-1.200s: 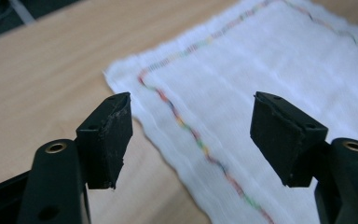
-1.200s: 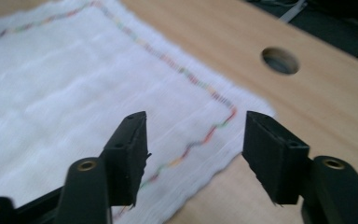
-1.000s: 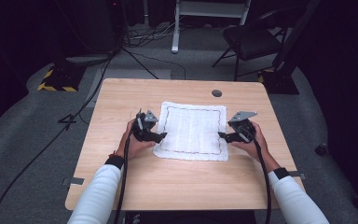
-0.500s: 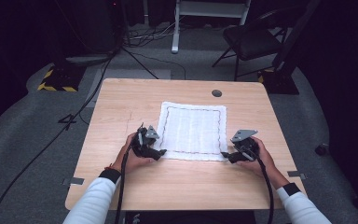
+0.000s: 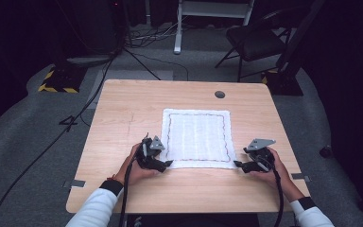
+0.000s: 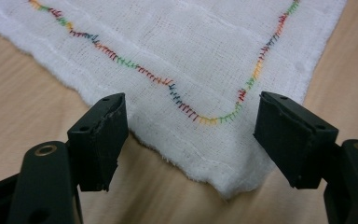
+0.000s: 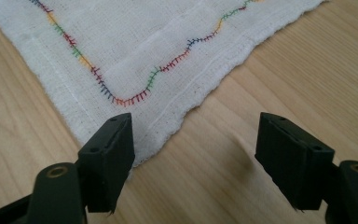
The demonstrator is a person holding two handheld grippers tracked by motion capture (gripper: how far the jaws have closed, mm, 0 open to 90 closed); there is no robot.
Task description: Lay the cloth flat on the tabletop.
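At the near corners of the cloth, both grippers wait with jaws apart.
Left gripper (image 6: 189,140) straddles the near left corner of the white cloth (image 5: 197,137); right gripper (image 7: 193,161) sits just off the near right corner, grasping nothing. Farther back the cloth lies flat and unfolded mid-table (image 5: 123,109), so I judge that gripping and folding remain.

High view: fixed above, facing forward and down over whole bench (image 5: 123,113). Gripper views: close, low, looking along tongs. All three share cloth (image 5: 196,137); left sees one near corner, right the other.
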